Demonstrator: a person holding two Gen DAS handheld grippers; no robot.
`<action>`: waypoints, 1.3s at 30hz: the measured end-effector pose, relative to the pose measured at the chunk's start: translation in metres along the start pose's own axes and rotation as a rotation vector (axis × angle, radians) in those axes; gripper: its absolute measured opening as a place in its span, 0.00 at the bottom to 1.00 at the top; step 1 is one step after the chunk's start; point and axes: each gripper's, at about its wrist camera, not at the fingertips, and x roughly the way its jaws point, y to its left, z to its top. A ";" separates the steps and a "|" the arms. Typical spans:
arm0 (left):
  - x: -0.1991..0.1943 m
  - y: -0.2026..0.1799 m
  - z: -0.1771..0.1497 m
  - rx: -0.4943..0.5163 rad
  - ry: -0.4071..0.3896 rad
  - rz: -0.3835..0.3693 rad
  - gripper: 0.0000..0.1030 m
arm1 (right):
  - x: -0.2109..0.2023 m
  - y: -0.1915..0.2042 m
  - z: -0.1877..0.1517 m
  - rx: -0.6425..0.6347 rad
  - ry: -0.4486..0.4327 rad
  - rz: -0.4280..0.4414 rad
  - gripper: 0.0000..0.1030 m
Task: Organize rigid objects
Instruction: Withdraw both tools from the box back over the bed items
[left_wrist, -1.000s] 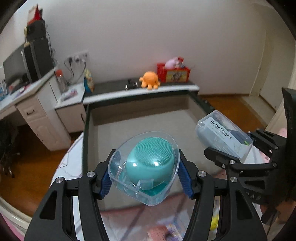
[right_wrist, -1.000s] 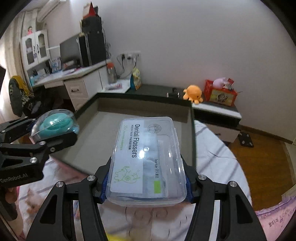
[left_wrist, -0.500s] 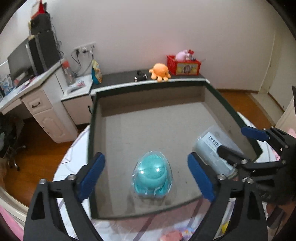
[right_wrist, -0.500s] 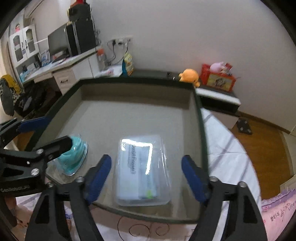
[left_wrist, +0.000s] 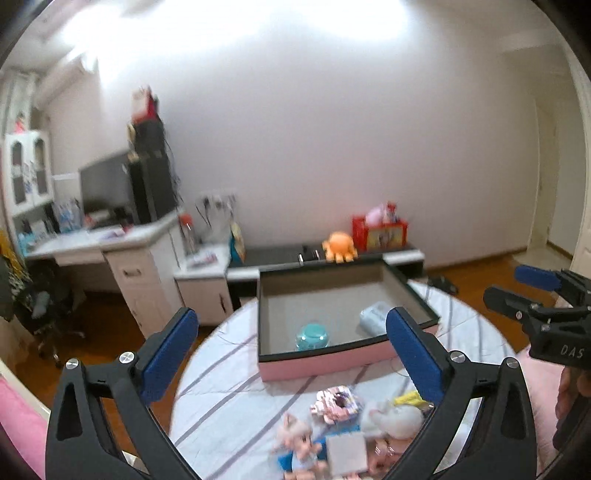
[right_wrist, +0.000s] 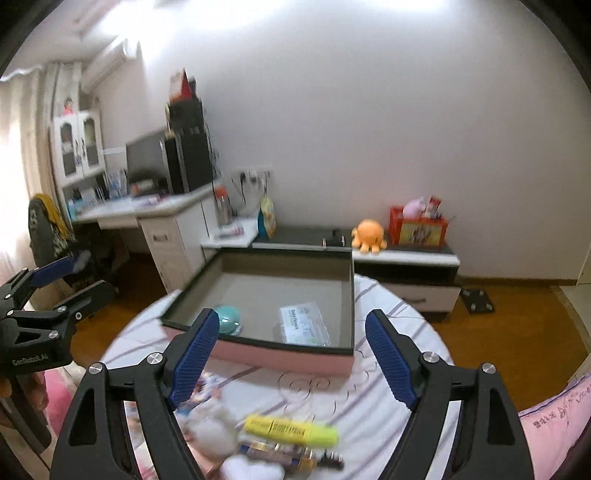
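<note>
A pink box (left_wrist: 325, 360) with a dark rim stands on the round table; it also shows in the right wrist view (right_wrist: 280, 356). Inside lie a teal brush in a clear case (left_wrist: 312, 336) (right_wrist: 229, 319) at the near left and a clear dental flosser box (left_wrist: 375, 315) (right_wrist: 303, 326) at the near right. My left gripper (left_wrist: 291, 354) is open and empty, held back above the table. My right gripper (right_wrist: 291, 358) is open and empty too, also back from the box.
Loose items lie on the striped cloth near me: a yellow highlighter (right_wrist: 291, 430), small dolls (left_wrist: 299, 439), a white plush (left_wrist: 393, 419), a patterned pack (left_wrist: 336, 402). A desk (left_wrist: 110, 243) and low cabinet (right_wrist: 399, 258) stand behind the table.
Both grippers let go of their objects in the box, opened wide, and have pulled back and up away from the box. The brush and flosser box stay inside.
</note>
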 end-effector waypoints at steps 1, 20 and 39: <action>-0.016 -0.002 -0.002 -0.002 -0.034 0.006 1.00 | -0.016 0.002 -0.005 -0.001 -0.028 -0.002 0.83; -0.143 -0.013 -0.065 -0.040 -0.151 0.031 1.00 | -0.145 0.050 -0.067 -0.072 -0.198 -0.128 1.00; -0.054 -0.020 -0.132 0.006 0.178 -0.036 1.00 | -0.082 0.027 -0.115 -0.024 0.020 -0.156 1.00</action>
